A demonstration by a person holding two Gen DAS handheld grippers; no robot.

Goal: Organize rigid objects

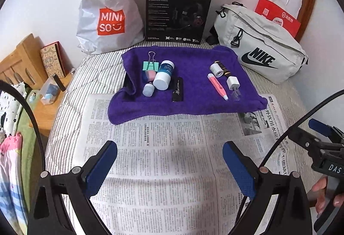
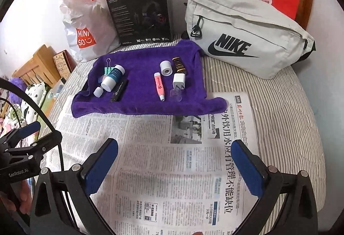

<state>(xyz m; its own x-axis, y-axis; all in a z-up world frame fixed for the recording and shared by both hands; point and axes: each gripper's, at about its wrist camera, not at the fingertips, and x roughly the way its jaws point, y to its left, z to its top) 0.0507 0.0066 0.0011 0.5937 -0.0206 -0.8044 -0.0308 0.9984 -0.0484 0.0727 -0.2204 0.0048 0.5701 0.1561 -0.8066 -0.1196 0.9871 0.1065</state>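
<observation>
wooden bedside shelf (image 1: 46, 93) clutter, left wrist view only

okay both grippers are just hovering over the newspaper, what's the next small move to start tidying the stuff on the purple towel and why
Probably ease the right gripper forward toward the pink pen. Both it and the left gripper are open and empty above the newspaper, short of the purple towel. The pen lies apart from its neighbours, nearer the right side, so it looks easiest to reach.
</observation>
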